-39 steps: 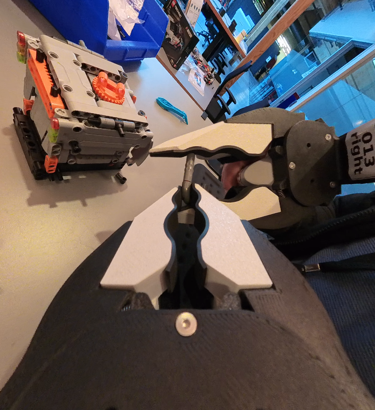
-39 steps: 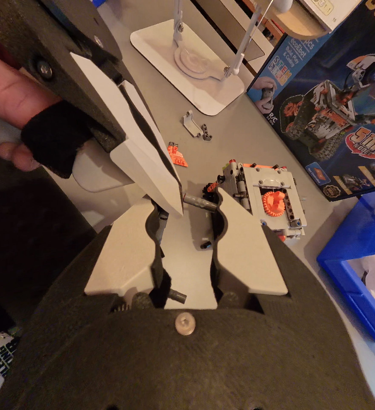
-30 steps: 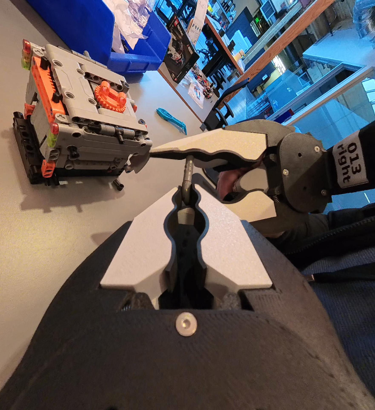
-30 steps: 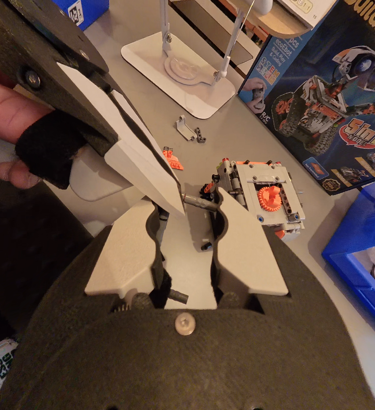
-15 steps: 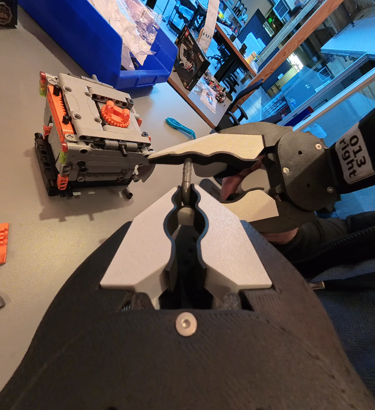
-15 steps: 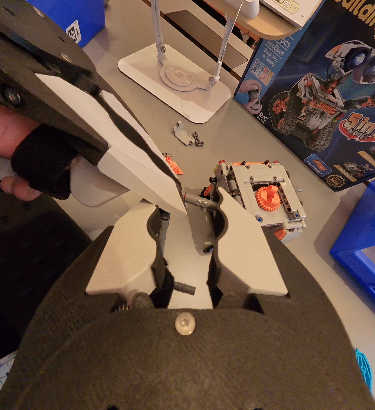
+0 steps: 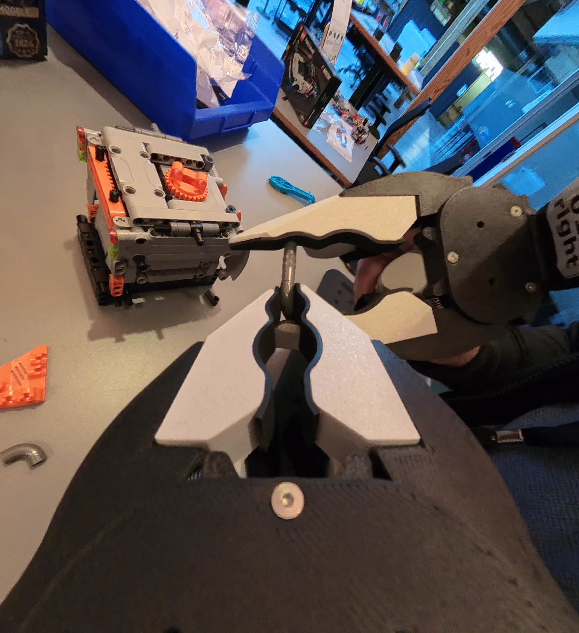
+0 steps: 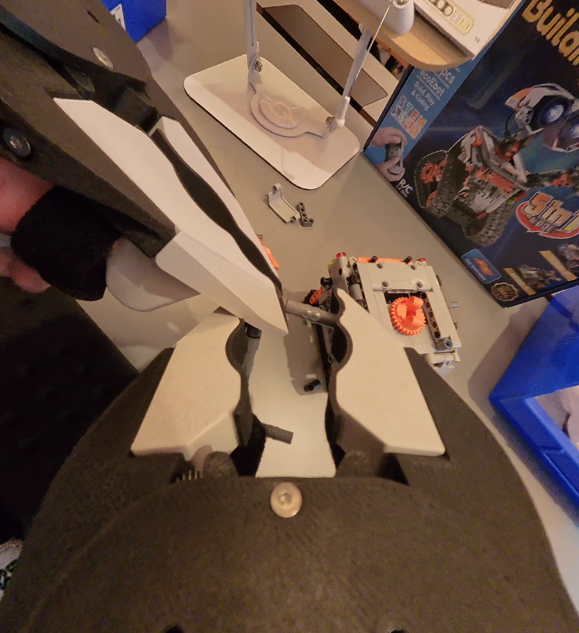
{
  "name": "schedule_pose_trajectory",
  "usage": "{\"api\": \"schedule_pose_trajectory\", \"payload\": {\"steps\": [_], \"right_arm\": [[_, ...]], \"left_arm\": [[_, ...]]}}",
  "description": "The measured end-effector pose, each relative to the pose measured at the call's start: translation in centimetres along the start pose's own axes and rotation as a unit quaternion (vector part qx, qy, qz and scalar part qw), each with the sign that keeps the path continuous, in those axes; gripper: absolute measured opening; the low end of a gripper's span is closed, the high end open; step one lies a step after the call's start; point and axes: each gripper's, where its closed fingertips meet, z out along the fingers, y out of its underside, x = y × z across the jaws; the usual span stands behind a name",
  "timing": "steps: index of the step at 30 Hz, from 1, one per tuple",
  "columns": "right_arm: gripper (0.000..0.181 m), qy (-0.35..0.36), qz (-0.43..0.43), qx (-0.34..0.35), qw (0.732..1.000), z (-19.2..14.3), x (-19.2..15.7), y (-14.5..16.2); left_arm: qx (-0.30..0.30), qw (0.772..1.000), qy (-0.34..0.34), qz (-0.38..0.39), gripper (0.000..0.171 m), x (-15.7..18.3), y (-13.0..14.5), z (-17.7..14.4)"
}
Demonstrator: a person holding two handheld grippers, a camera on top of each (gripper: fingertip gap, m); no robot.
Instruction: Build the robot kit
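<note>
My left gripper is shut on a dark grey bent rod, which sticks out past its tips. My right gripper comes in from the right, and the rod's far end runs in between its fingers. In the right wrist view my right gripper has its jaws apart. The left gripper's tips and the rod sit in that gap, and the rod's end touches the right finger. A grey and orange brick-built block with an orange gear on top stands on the table just beyond; it also shows in the right wrist view.
A blue bin with plastic bags stands behind the block. An orange panel piece, a grey elbow, a teal part and a black pin lie loose. A picture box, a white lamp base and small grey parts are farther off. Only a small space, under 4 cm, lies between the two pairs of fingers.
Both grippers have drawn back and up together from the block, so more of the table shows. The left gripper's hold on the rod and the right gripper's gap look the same.
</note>
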Motion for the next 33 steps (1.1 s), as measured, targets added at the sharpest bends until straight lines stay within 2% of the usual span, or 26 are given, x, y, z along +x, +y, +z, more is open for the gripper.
{"api": "schedule_pose_trajectory", "payload": {"steps": [11, 15, 16, 17, 18, 20, 22, 24, 25, 27, 29, 31, 33], "right_arm": [[0.041, 0.014, -0.056, -0.042, 0.997, 0.1, 0.1, 1.0], [0.043, -0.023, -0.031, -0.038, 0.999, 0.4, -0.2, 0.5], [0.046, -0.021, -0.021, -0.025, 0.999, -0.1, 0.0, -0.1], [0.068, -0.005, -0.018, -0.009, 1.000, -0.8, 0.6, -0.7], [0.073, 0.008, -0.024, 0.005, 1.000, -1.8, 1.0, -1.0], [0.053, 0.016, -0.021, 0.026, 0.999, -3.7, 1.0, -0.8], [0.049, 0.020, -0.010, 0.018, 1.000, -4.6, 0.6, 0.4], [0.037, 0.039, -0.004, 0.055, 0.998, -6.3, 0.8, 0.2], [0.034, 0.038, 0.016, 0.072, 0.997, -7.2, 1.0, 0.1], [0.026, 0.021, 0.109, 0.107, 0.988, -8.8, 2.0, 0.6], [0.033, -0.005, 0.221, 0.112, 0.969, -8.8, 3.0, 2.8], [0.047, -0.072, 0.321, 0.124, 0.936, -7.8, 2.4, 4.0], [0.042, -0.155, 0.397, 0.176, 0.887, -7.5, 1.9, 2.9]], "left_arm": [[-0.036, 0.999, -0.017, 0.028, 0.004, -0.3, 0.7, 0.6], [-0.015, 1.000, 0.007, -0.014, 0.004, -0.6, 0.6, 0.3], [0.002, 0.999, 0.022, -0.030, 0.004, -0.4, 0.2, 0.0], [0.023, 0.999, 0.018, -0.037, 0.004, -0.7, -0.5, -0.4], [0.046, 0.998, 0.023, -0.044, 0.004, -0.9, -1.3, -0.9], [0.071, 0.993, 0.049, -0.081, 0.004, -1.0, -2.3, -1.5], [0.086, 0.989, 0.066, -0.098, 0.004, -1.0, -2.7, -1.6], [0.096, 0.985, 0.086, -0.117, 0.004, -0.7, -2.9, -1.2], [0.100, 0.983, 0.089, -0.123, 0.004, -0.8, -3.0, -1.0], [0.127, 0.975, 0.120, -0.139, 0.004, -0.5, -3.9, -1.1], [0.150, 0.967, 0.140, -0.149, 0.004, -0.4, -4.8, -1.1], [0.160, 0.962, 0.164, -0.151, 0.004, 0.3, -5.3, -0.8], [0.151, 0.965, 0.168, -0.136, 0.004, 1.0, -5.2, 0.1]]}}
